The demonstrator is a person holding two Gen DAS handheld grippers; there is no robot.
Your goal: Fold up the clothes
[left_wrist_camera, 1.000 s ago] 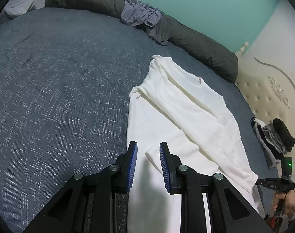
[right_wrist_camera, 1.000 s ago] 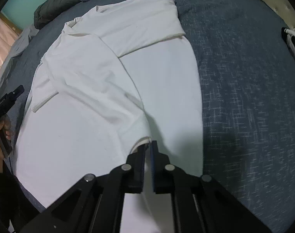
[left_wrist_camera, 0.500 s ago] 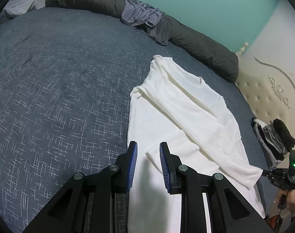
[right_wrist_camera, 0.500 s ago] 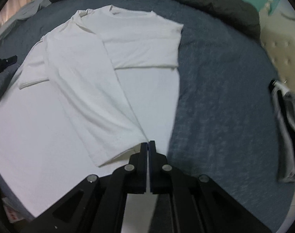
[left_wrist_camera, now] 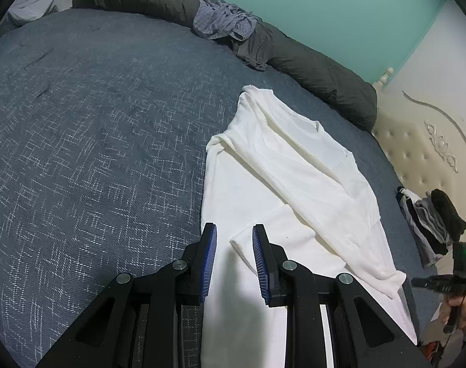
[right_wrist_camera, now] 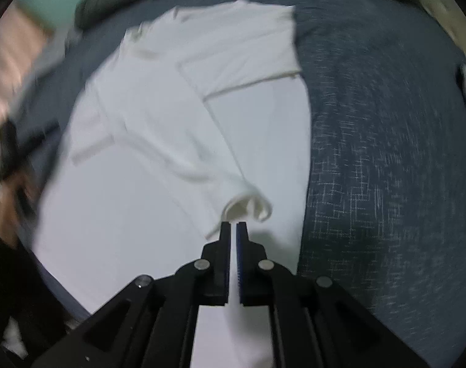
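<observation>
In the left wrist view the left tool [left_wrist_camera: 234, 234] fills the lower middle of the frame, its blue-padded fingers [left_wrist_camera: 209, 257] parted with nothing between them, poised over the near part of a white shirt [left_wrist_camera: 282, 178]. The shirt lies flat on the bed [left_wrist_camera: 89, 141], running from the bottom centre up toward the middle of the frame, with one sleeve [left_wrist_camera: 349, 230] folded diagonally across the body toward the lower right. At the right edge sits a small pile of dark clothes [left_wrist_camera: 432, 220], and below it, in the lower right corner, a hand [left_wrist_camera: 463, 309] holds the right tool [left_wrist_camera: 441, 282]. Farther back a grey duvet roll [left_wrist_camera: 309, 67] lines the far side of the bed, with a crumpled blue-grey garment [left_wrist_camera: 223, 24] resting on it, and a teal wall [left_wrist_camera: 325, 9] behind

The right wrist view is blurred. The right tool [right_wrist_camera: 232, 224] sits at lower centre, its jaws closed with only a thin slit between the pads. The sleeve's cuff [right_wrist_camera: 248, 207] is bunched up right at the fingertips; whether the cloth is pinched cannot be told. Beyond it the shirt [right_wrist_camera: 159, 116] spreads across the middle of the frame, the bed [right_wrist_camera: 386, 122] filling the right side
</observation>
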